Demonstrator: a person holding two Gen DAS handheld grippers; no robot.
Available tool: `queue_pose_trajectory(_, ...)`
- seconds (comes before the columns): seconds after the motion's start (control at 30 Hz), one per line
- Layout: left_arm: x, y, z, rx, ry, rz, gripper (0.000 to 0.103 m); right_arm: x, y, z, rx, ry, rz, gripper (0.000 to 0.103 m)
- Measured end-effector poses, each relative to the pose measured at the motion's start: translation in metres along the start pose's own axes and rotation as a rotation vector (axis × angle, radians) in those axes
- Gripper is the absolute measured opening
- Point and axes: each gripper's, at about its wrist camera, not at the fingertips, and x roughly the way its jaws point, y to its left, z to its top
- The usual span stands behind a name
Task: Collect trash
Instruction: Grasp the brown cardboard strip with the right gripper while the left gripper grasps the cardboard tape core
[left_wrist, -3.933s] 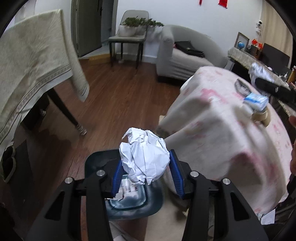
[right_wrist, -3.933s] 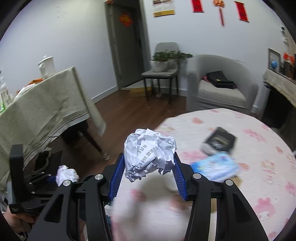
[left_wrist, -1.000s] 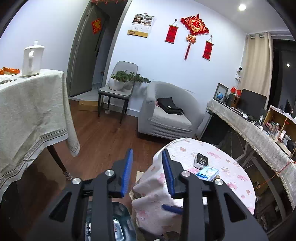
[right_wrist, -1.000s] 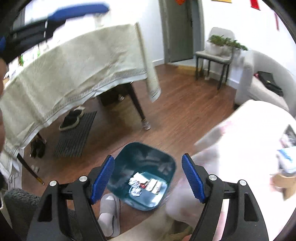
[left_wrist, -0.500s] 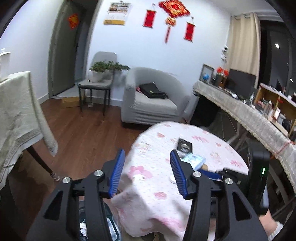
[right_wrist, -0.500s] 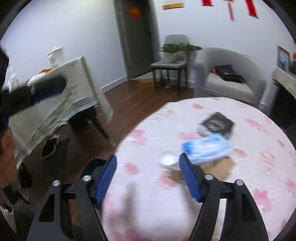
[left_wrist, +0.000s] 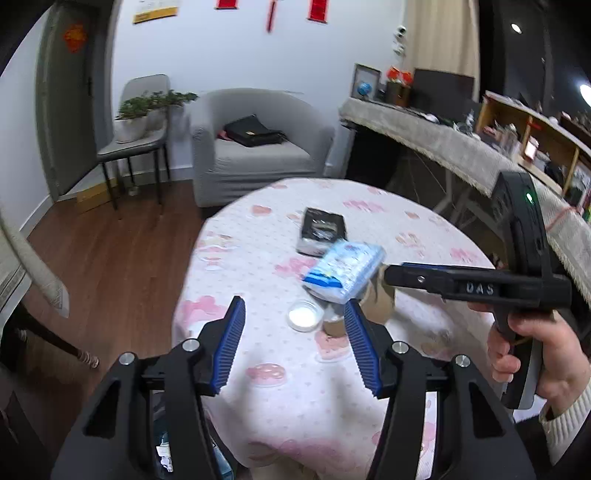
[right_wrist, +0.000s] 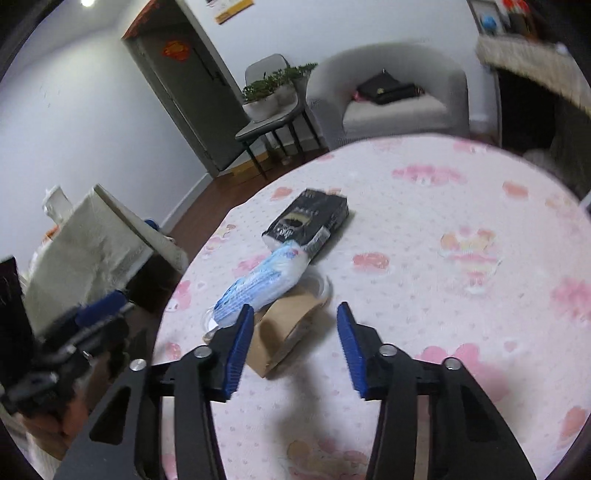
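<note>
On the round table with a pink-patterned cloth (left_wrist: 258, 258) lie a blue-and-white tissue pack (left_wrist: 345, 270), a black packet (left_wrist: 322, 227), a brown paper cup on its side (right_wrist: 286, 334) and a small clear lid (left_wrist: 304, 315). My left gripper (left_wrist: 293, 343) is open and empty, above the table's near edge, in front of the lid. My right gripper (right_wrist: 295, 345) is open and empty, just before the brown cup; in the left wrist view (left_wrist: 402, 271) it reaches in from the right. A sliver of the bin with trash (left_wrist: 162, 454) shows below the table.
A grey armchair (left_wrist: 258, 147) with a black bag stands behind the table, a chair with potted plants (left_wrist: 136, 125) to its left. A cloth-covered table (right_wrist: 88, 251) is at the left, a long covered counter (left_wrist: 443, 147) at the right. Wooden floor (left_wrist: 122, 251) lies between.
Both grippers, which earlier held crumpled paper balls and were empty by 1.0 s ago, have swung from the floor bin back over the table. The right gripper has come close to the brown cup.
</note>
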Motion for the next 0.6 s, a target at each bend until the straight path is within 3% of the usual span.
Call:
queue_pose_trajectory(0.3,0.02,-0.022,-0.012,0.089,0.082,-0.04,0.059,0.009,0.001,-0.001,0.051,0.018,0.066,0.032)
queue_pose_trajectory(0.47,0.03,-0.032,-0.013,0.106,0.096,-0.054,0.059,0.005,0.005,0.0,0.032,-0.001,0.054,0.014)
queue_pose_trajectory(0.6,0.036,-0.035,-0.012,0.075,0.104,-0.076,0.059,-0.004,0.001,0.002,0.029,-0.028,0.059,0.01)
